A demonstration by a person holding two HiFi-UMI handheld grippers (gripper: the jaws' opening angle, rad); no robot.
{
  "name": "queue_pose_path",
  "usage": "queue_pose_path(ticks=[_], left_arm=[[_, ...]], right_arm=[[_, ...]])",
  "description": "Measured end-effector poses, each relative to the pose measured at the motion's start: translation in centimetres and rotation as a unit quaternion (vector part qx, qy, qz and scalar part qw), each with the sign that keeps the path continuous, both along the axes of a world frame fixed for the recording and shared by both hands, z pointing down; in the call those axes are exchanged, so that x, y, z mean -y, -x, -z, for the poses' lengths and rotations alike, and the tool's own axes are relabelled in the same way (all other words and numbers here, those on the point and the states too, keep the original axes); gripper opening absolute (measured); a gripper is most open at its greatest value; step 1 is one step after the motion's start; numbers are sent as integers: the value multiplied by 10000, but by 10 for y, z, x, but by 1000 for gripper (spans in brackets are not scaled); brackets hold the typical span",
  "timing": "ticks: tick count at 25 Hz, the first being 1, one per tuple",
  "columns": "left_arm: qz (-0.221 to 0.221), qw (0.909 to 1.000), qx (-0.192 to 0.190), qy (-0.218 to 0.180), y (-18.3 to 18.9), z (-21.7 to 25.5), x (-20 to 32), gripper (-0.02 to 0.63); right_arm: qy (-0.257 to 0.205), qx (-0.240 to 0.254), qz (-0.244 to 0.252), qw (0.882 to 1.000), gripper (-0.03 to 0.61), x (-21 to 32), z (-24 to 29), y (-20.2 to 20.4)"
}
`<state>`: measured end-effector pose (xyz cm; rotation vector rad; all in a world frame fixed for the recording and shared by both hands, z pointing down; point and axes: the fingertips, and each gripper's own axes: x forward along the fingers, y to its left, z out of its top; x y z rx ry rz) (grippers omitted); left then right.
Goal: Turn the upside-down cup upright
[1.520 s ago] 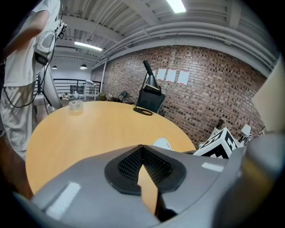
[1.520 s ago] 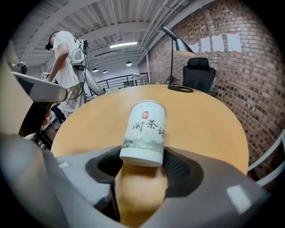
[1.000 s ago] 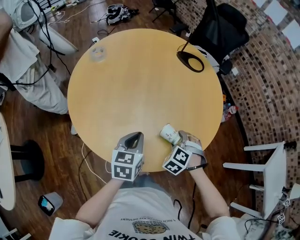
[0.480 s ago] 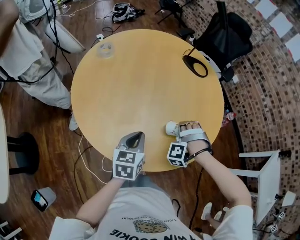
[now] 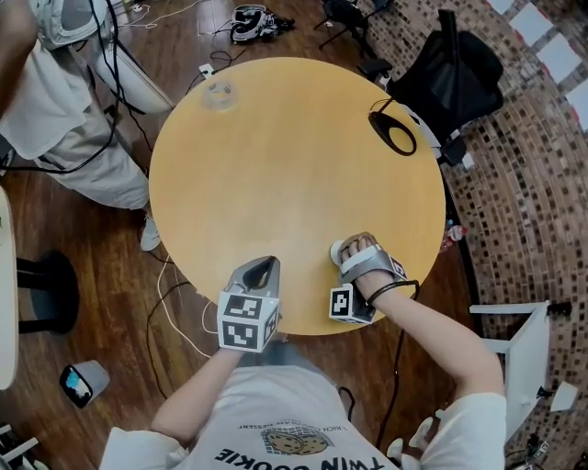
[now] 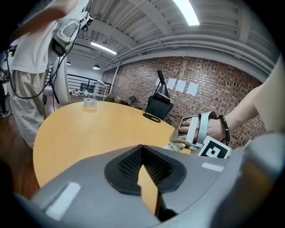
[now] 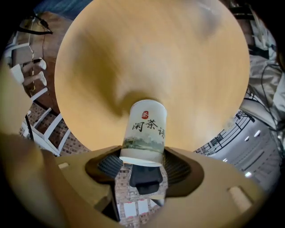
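Head view: your right gripper has the white printed paper cup near the close edge of the round wooden worktop. Your left gripper sits beside it, farther off.

Left gripper view: jaws closed, nothing in them.

Right gripper view: jaws clamped on the cup, its long axis running straight out along them, tilted, not upright yet.

Bright, even indoor light; ceiling strip lamp glares; gripper views fisheye-bent, dark-cornered.
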<state>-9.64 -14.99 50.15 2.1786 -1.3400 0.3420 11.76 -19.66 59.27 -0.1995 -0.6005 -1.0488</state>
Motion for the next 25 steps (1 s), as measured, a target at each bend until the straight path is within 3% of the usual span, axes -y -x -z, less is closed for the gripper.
queue_pose_path(ticks=[4, 14, 20, 25], left_arm=[[43, 10000, -17, 13, 5, -2, 0, 3], [76, 10000, 8, -6, 11, -2, -1, 3], [-27, 10000, 35, -18, 1, 4, 0, 3], [-217, 9997, 66, -83, -17, 10, 4, 3]], right_arm=[[123, -173, -228, 9995, 284, -8, 8, 8], [88, 474, -262, 9985, 339, -8, 2, 26], [84, 1430, -633, 9877, 339, -11, 33, 36], [-11, 2520, -1171, 9606, 339, -17, 61, 45]])
